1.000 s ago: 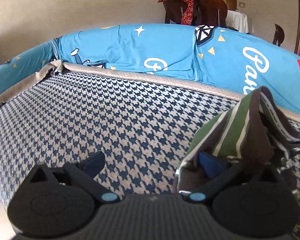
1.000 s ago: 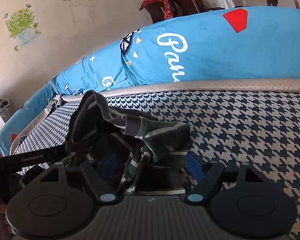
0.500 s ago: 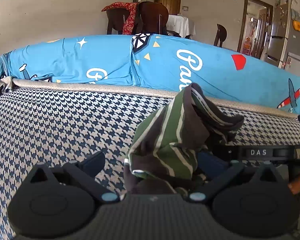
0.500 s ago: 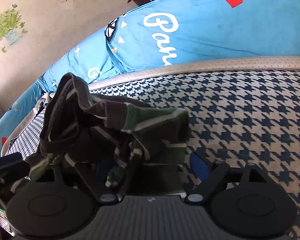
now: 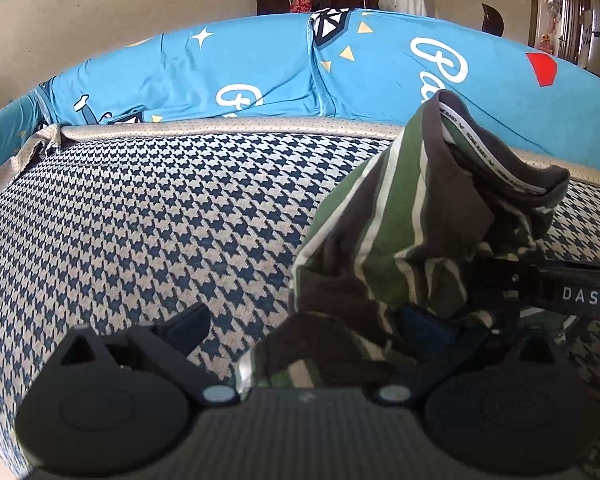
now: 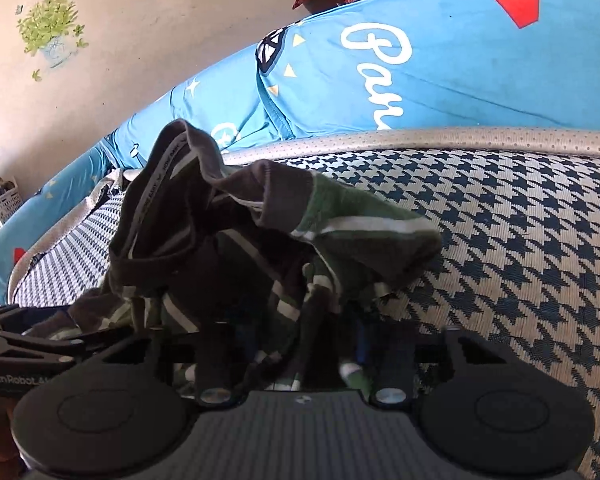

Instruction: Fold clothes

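Garment (image 5: 400, 240): a small piece in green, white and dark stripes with a dark waistband is bunched in a heap on the houndstooth cushion (image 5: 160, 220), in front of the blue cover (image 5: 260, 72) at the far edge. In the left wrist view the heap is seen to the right of centre, draped over the right finger (image 5: 424, 328) of the left gripper (image 5: 304, 328), while the left finger lies bare over the cushion; the fingers are spread wide and nothing is pinched between them. In the right wrist view the garment (image 6: 260, 248) is piled across the middle and left, and the fingers of the right gripper (image 6: 300, 344) are drawn close together with folds of cloth caught between them, though the tips are largely hidden by fabric. The left gripper (image 6: 40, 340) is seen at the near left edge of that view, beside the heap. The waistband is raised as a loop at the top of the pile.
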### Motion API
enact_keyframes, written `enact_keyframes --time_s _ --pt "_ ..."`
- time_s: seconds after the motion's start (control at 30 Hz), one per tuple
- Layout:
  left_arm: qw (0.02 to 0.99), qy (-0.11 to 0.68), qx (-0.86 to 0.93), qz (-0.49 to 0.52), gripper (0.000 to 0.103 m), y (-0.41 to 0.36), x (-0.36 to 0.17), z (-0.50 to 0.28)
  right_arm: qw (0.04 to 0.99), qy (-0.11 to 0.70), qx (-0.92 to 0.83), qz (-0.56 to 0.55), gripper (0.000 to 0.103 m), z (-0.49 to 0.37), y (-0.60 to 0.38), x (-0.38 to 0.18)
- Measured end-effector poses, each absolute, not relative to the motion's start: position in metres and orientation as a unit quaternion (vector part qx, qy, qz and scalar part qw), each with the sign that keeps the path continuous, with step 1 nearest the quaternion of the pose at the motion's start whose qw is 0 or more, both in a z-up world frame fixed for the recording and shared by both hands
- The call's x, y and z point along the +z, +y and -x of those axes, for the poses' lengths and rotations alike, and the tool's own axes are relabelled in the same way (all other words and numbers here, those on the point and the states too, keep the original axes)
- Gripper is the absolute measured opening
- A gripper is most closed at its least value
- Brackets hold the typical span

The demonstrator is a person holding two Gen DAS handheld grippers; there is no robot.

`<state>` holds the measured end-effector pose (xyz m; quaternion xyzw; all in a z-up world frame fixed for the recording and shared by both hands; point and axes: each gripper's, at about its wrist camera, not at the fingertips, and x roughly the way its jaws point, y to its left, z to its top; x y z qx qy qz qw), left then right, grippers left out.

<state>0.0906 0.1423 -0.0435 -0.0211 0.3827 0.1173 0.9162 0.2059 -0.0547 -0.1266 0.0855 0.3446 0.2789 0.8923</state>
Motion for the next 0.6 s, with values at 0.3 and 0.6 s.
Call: enact_keyframes --time_s 0.3,0.6 --pt "0.925 0.360 0.117 0.021 0.103 0.134 -0.036 -0.093 0.924 0.282 0.246 -0.077 0.016 -0.189 -0.064 -0.091" --pt "0.934 0.342 0.100 0.031 0.103 0.107 -0.023 -0.098 0.955 0.239 0.163 -0.064 0.014 -0.169 -0.111 -0.053"
